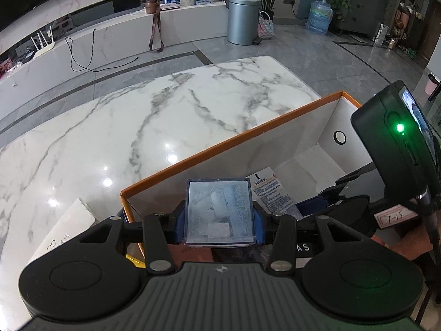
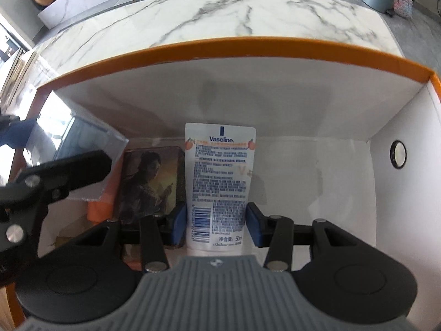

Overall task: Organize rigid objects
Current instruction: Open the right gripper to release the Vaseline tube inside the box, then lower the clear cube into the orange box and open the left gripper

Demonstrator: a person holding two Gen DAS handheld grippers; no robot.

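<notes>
The left gripper (image 1: 219,215) is closed on a clear plastic case (image 1: 219,211), its blue pads touching both sides, over the near left corner of the orange-rimmed box (image 1: 234,137). In the right wrist view the same case (image 2: 74,149) appears at the left edge, above the box interior. The right gripper (image 2: 217,224) sits inside the box; its pads flank a white Vaseline tube (image 2: 219,176), the left pad touching, the right pad just beside it (contact cannot be confirmed). Just left of the tube lies a picture tin (image 2: 150,182), partly hidden by the gripper body. The box rests on a marble table (image 1: 137,115). At lower left, a white sheet (image 1: 66,229) is cut off by the left gripper.
</notes>
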